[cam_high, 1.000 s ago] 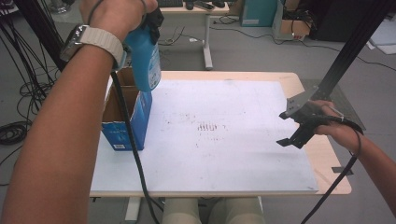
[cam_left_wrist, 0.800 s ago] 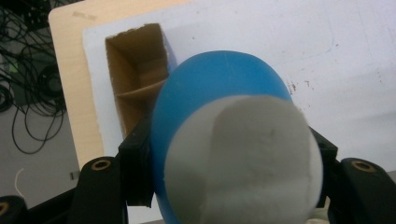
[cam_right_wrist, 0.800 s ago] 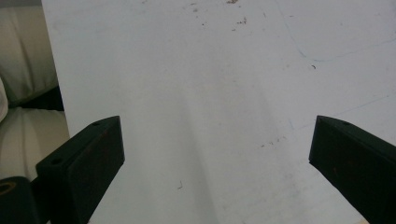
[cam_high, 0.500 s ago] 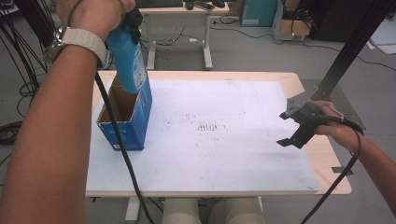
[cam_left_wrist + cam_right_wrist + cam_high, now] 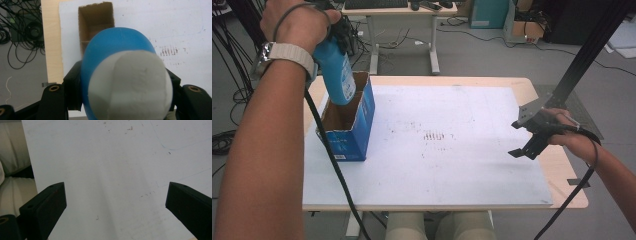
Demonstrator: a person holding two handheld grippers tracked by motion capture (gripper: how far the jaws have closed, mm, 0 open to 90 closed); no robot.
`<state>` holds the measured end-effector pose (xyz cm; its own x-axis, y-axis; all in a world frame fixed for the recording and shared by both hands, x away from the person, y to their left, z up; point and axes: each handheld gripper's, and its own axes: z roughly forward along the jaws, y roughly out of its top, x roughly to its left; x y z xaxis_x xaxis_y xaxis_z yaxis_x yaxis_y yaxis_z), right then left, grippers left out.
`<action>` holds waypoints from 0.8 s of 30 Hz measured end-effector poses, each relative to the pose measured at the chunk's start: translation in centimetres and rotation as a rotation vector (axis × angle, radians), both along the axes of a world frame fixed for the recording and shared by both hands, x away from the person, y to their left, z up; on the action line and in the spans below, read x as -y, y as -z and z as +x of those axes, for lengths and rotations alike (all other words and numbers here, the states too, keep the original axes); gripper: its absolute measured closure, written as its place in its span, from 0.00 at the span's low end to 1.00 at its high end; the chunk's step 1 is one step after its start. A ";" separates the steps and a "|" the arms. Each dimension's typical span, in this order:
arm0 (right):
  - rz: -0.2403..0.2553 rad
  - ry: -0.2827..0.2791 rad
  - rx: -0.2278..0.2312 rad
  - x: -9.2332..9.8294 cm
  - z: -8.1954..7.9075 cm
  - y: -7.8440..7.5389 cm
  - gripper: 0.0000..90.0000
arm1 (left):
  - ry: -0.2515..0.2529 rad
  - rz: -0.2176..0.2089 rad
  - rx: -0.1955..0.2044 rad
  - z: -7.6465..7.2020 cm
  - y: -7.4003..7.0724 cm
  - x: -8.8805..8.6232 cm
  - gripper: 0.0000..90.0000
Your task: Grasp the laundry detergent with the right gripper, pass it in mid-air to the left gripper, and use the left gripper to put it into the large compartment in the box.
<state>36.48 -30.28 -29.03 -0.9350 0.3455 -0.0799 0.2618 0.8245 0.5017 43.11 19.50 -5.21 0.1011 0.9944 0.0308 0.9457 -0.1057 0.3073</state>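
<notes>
Now we clamp left gripper (image 5: 125, 100) on blue bottle (image 5: 335, 70), base-down to enter open box (image 5: 347, 125) | right gripper (image 5: 532, 135) wide open, empty, aside.

I see the open box (image 5: 347, 127) standing at the left of the bench (image 5: 452, 165), the bottle (image 5: 334, 67) poised above its mouth, my right tongs (image 5: 523, 140) far right.
</notes>
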 end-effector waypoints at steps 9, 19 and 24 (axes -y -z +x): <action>0.001 0.011 -0.004 0.2 0.0 0.1 0.03 | -0.015 0.004 -0.010 0.6 2.3 -1.4 0.42; 0.004 0.021 -0.006 0.2 0.0 0.2 0.03 | -0.022 0.010 -0.024 0.9 4.6 -2.6 0.42; 0.001 0.020 -0.008 0.2 0.1 0.2 0.03 | -0.024 0.008 -0.028 1.0 5.7 -3.0 0.42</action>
<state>36.53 -30.44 -29.27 -0.9284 0.3646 -0.0719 0.2826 0.8182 0.5007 44.07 22.53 -10.94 0.0784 0.9963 0.0363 0.9563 -0.0854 0.2796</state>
